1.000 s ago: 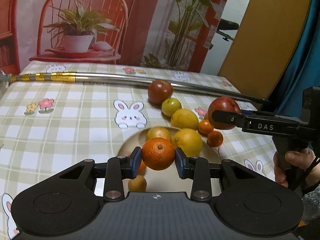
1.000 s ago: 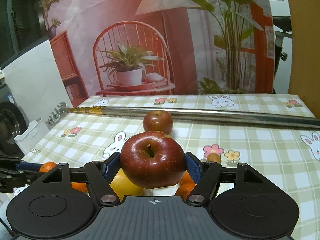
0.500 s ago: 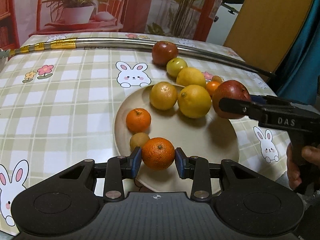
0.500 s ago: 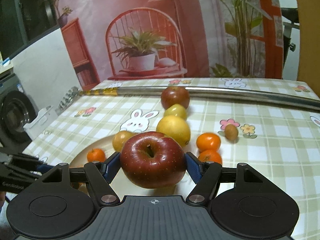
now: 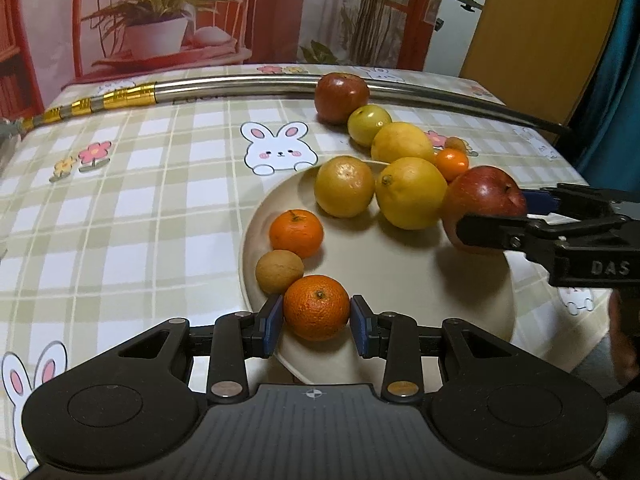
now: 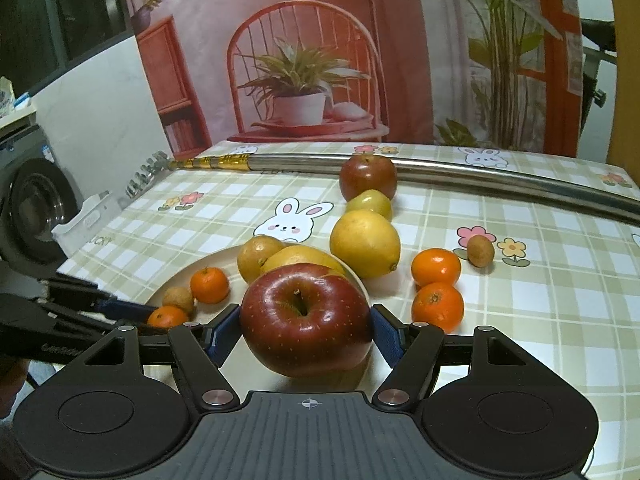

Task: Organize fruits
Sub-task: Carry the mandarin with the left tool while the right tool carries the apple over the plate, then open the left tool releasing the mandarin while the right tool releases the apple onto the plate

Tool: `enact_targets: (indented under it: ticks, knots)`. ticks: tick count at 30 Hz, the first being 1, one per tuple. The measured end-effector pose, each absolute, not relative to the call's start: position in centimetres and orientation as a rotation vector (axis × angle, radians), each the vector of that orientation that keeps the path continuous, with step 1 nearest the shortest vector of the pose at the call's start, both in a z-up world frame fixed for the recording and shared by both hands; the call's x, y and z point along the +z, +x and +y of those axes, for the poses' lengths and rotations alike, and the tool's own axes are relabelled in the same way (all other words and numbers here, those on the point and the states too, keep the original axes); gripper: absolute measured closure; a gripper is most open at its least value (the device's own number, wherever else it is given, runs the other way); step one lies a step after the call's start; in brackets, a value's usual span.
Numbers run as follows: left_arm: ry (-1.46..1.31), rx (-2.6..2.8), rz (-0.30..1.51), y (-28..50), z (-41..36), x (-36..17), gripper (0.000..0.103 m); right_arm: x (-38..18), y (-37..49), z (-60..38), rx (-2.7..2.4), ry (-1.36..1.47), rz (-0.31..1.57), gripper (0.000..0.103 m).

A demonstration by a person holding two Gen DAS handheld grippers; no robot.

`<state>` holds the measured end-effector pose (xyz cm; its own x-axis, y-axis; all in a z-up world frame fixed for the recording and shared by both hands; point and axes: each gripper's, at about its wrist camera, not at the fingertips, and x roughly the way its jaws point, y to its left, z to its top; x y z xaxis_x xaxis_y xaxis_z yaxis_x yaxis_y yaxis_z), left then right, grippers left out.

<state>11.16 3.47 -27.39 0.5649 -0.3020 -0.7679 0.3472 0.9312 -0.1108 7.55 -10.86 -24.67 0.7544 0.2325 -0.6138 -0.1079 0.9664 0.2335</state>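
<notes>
Both fruits lowered onto plate | left gripper clamps orange | right gripper clamps apple

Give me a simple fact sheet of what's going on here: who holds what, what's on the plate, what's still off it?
Left gripper: shut on an orange, low over the plate's near edge
Right gripper: shut on a red apple, over the plate's right side
Plate: beige, round
On the plate: small mandarin, small brown fruit, yellow-orange citrus, lemon
Off the plate: second red apple, greenish fruit, large lemon, two mandarins, little brown fruit
Also on table: metal pole
</notes>
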Motion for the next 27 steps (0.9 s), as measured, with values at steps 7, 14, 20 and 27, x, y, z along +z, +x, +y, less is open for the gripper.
enact_targets:
  ticks: [7, 14, 20, 27]
  knots:
    - [0.061, -0.373, 0.856, 12.2, 3.7, -27.6, 0.065, -25.2, 7.5, -10.2, 0.199, 0.162, 0.728, 0.037]
    - [0.055, -0.375, 0.826, 11.2, 3.6, -27.6, 0.063, -25.6, 7.7, -9.7, 0.192, 0.134, 0.736, 0.037]
    - [0.022, -0.365, 0.799, 10.4, 3.8, -27.4, 0.061, -26.0, 7.5, -9.0, 0.199, 0.090, 0.734, 0.037]
    - [-0.035, -0.347, 0.755, 9.1, 4.0, -27.1, 0.051, -26.1, 7.4, -8.9, 0.195, 0.092, 0.724, 0.037]
